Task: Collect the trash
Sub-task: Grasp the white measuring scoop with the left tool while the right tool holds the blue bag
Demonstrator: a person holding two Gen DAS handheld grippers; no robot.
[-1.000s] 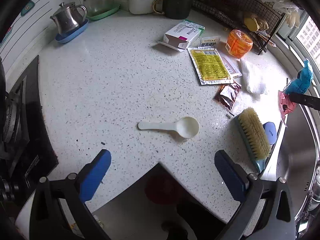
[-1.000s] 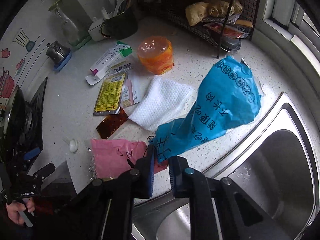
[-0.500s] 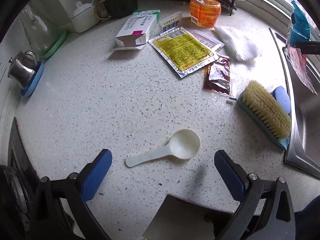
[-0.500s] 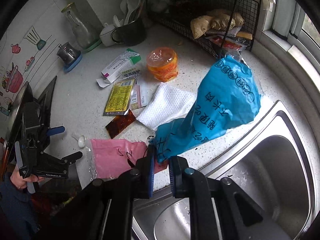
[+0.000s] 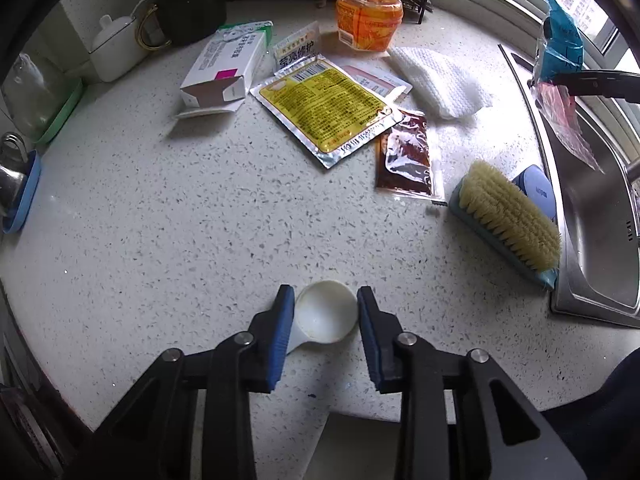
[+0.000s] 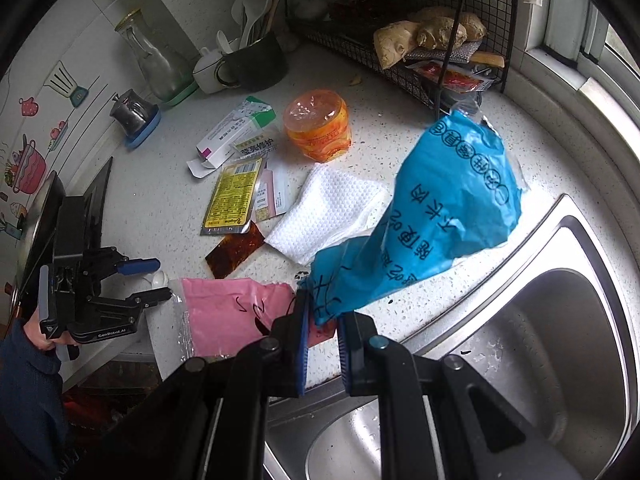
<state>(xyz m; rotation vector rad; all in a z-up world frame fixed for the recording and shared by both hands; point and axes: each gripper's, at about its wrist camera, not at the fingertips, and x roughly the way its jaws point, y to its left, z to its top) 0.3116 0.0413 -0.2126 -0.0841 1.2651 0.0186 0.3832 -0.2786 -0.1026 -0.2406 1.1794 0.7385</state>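
My left gripper (image 5: 326, 312) has its two blue pads on either side of the bowl of a white plastic scoop (image 5: 325, 317) that lies on the speckled counter (image 5: 168, 216). The pads sit close against the bowl. My right gripper (image 6: 322, 320) is shut on a blue plastic bag (image 6: 452, 208) and a pink bag (image 6: 236, 312), held above the sink edge. Other litter lies on the counter: a yellow foil packet (image 5: 324, 110), a brown sauce sachet (image 5: 406, 156), a white cloth (image 5: 436, 80) and an opened white box (image 5: 224, 68).
A scrub brush (image 5: 508, 220) lies by the steel sink (image 6: 540, 360). An orange jar (image 5: 368, 18), a dark mug of utensils (image 5: 188, 8) and a wire rack (image 6: 420, 40) stand at the back. The stove (image 6: 44, 216) is at the left.
My left gripper has moved down and forward over the scoop and its jaws have narrowed around the bowl. My right gripper holds the two bags as before.
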